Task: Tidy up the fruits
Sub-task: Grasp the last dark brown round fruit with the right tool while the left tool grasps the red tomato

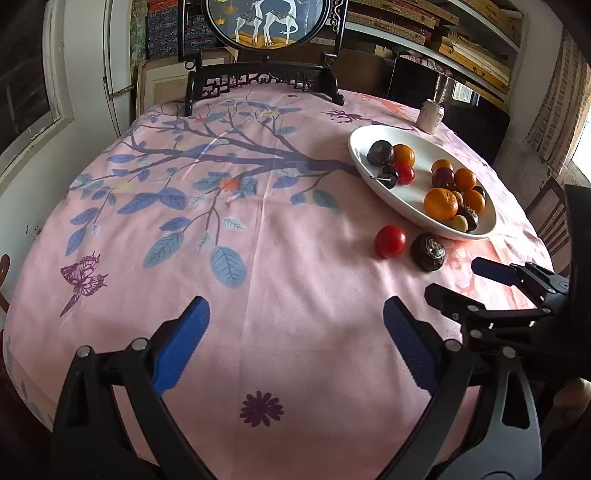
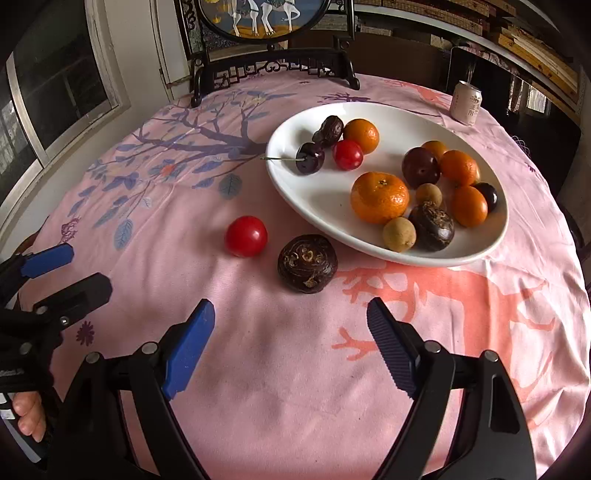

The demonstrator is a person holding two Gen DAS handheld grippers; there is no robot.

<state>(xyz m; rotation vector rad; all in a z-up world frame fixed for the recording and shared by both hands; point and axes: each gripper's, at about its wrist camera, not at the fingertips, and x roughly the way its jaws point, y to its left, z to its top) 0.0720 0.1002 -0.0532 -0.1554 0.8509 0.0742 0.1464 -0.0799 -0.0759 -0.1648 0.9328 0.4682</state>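
1. Desk (image 2: pixel 280 387): round, under a pink cloth printed with a blue-leaved branch, a butterfly and coral-coloured shapes.
2. Standing screen (image 1: pixel 267 22): dark carved frame, a round picture of white deer, at the far edge of the desk.
3. White plate (image 2: pixel 314 199): oval, on the right half of the desk. It holds several oranges, a red tomato (image 2: pixel 347 155), a dark cherry with its stem (image 2: pixel 310 158), a dark plum, two small tan fruits and some dark brown ones.
4. Left claw (image 1: pixel 295 343): blue pads spread wide, nothing between them, over bare cloth. From the right wrist view it shows at the lower left edge, with fingers of a hand (image 2: pixel 27 417) below it.
5. Right claw (image 2: pixel 290 343): pads wide apart, empty, just short of the two loose fruits.
6. Drink can (image 2: pixel 466 103): pale, upright, beyond the plate near the far right edge.
7. Brown fruit (image 2: pixel 307 263): dark and wrinkled, on the cloth just beside the plate's near rim.
8. Loose tomato (image 2: pixel 246 236): red and shiny, on the cloth left of the brown fruit, near it but apart.
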